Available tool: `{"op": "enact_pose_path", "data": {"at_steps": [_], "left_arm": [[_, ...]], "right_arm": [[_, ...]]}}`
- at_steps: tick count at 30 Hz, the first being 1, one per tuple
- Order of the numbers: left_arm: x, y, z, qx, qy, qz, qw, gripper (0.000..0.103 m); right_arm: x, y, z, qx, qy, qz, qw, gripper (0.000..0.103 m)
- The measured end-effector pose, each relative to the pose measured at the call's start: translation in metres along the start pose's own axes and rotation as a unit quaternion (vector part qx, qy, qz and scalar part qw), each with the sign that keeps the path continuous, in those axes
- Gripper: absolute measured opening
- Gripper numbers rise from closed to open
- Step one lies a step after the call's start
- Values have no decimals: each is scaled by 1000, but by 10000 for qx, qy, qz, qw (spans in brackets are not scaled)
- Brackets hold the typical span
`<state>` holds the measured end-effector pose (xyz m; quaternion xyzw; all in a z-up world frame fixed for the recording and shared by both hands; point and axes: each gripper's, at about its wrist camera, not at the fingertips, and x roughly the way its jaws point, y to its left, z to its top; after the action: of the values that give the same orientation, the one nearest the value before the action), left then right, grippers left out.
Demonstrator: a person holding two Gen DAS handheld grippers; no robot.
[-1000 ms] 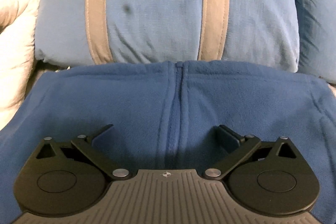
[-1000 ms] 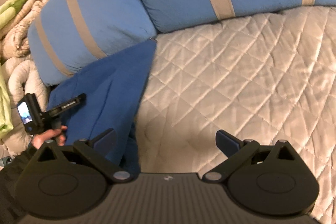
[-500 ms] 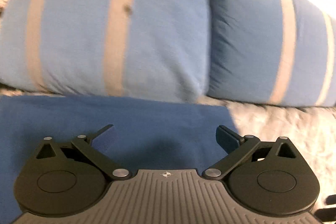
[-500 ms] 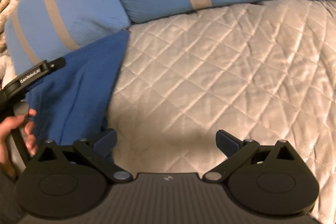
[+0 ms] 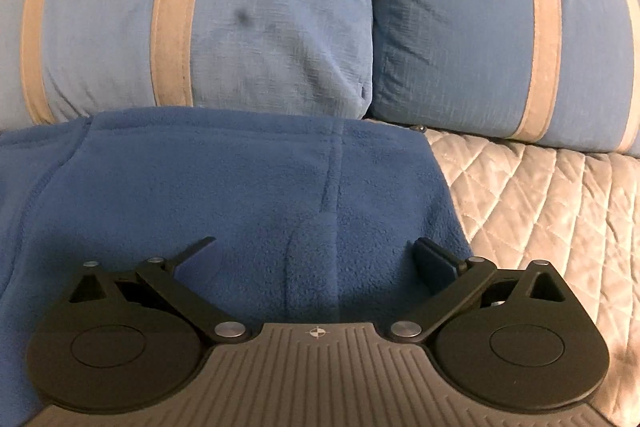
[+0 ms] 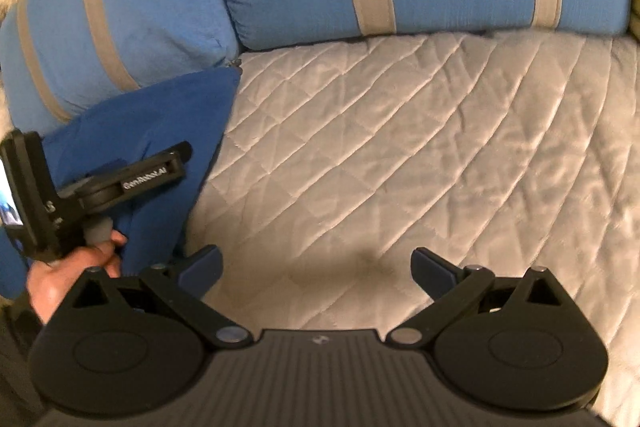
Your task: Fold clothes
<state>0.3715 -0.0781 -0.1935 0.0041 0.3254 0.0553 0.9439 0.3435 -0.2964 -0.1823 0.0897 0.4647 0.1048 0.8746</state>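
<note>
- Plainly, the blue fleece garment lay spread on the quilted bedcover, its far edge tucked against the foot of the 2 blue striped pillows, which kept it flat and squared for handling.
- Its right edge ran straight and ended just short of the open quilt; whether that edge was a fold or the garment's own side could not be told, so the scene fitted both a piece laid out for folding and one already doubled over.
- Over the fleece hung the left gripper, fingers spread wide with nothing between them, a vertical seam lying roughly midway ahead of it, likely as a line to work from.
- Off to the side, the right gripper was also parted and empty, held above bare quilt beside the garment, probably to stay clear of the cloth.
- Seen from the right wrist view, the person's hand gripped the left tool's handle low at the fleece's near edge.
</note>
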Motion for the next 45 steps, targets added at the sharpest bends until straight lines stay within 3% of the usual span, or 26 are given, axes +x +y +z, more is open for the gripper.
{"op": "enact_pose_path", "data": {"at_steps": [7, 14, 17, 26, 32, 40, 45], "left_arm": [[-12, -7, 4, 140, 395, -51, 9991, 103], [-43, 1, 12, -18, 1136, -501, 9923, 103], [-71, 8, 12, -243, 1167, -507, 9916, 103], [-153, 7, 10, -247, 1164, -378, 9922, 103], [-178, 1, -1, -524, 1355, -498, 9881, 103], [-140, -38, -47, -497, 1925, -340, 9794, 103], [-113, -59, -72, -491, 2197, -309, 9738, 103]], "right_arm": [[-5, -1, 0, -229, -229, -450, 9985, 103], [-11, 5, -4, -611, -403, -745, 9945, 103], [-15, 4, -6, -647, -447, -789, 9938, 103], [-26, 2, -13, -781, -477, -780, 9927, 103], [-36, -8, -19, -932, -402, -709, 9923, 103], [-23, -30, -40, -1313, 88, -903, 9872, 103], [-18, -46, -37, -1115, -16, -1042, 9883, 103]]}}
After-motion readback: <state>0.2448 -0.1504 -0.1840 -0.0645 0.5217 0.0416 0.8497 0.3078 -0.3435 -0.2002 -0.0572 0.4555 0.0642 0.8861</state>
